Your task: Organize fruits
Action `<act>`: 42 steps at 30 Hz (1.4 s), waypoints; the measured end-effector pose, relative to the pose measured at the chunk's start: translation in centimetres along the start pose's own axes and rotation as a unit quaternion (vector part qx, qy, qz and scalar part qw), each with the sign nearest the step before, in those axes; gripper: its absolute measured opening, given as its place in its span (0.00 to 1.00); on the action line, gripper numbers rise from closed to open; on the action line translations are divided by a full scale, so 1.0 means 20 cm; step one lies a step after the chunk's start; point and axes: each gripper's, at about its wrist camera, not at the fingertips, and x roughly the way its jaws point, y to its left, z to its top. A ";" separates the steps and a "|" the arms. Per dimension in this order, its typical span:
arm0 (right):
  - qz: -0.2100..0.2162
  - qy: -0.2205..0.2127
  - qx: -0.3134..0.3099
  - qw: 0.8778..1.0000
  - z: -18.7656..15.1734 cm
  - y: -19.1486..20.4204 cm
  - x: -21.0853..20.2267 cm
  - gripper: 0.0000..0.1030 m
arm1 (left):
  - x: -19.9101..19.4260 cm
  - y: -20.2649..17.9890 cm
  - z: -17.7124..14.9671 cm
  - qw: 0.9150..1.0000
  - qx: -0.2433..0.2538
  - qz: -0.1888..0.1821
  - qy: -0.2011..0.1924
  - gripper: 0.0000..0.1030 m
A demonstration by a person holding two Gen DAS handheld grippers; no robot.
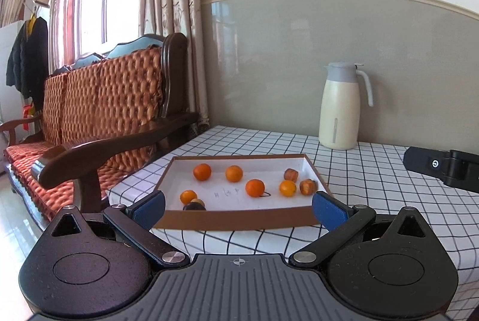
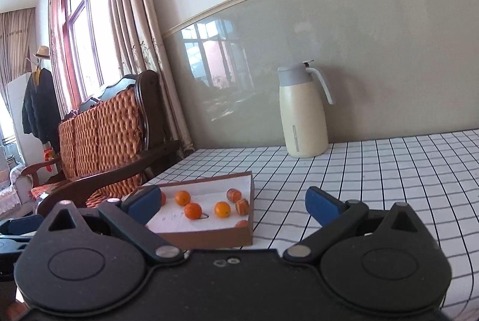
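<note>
Both claws, left gripper and right gripper, spread wide and empty, hovering near shallow box with oranges scattered inside (sorted already or not, unclear).

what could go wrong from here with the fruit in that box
1. The small oranges lie loose in the shallow cardboard box; a nudge could send one rolling into its neighbours.
2. The box sits near the table edge by the sofa, so pushing it may tip it off.
3. The left gripper, open, straddles the box's front wall and may catch it while reaching in.
</note>
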 end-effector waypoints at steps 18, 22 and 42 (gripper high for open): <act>0.006 -0.002 -0.076 0.997 0.00 0.31 -0.14 0.94 | -0.20 0.18 0.02 0.999 -0.026 0.023 0.008 1.00; 0.005 0.000 -0.072 0.997 0.00 0.31 -0.13 0.94 | -0.19 0.20 0.02 0.999 -0.041 0.015 0.007 1.00; -0.006 -0.001 -0.080 0.997 -0.03 0.33 -0.13 0.94 | -0.17 0.19 0.00 0.999 -0.039 0.011 0.016 1.00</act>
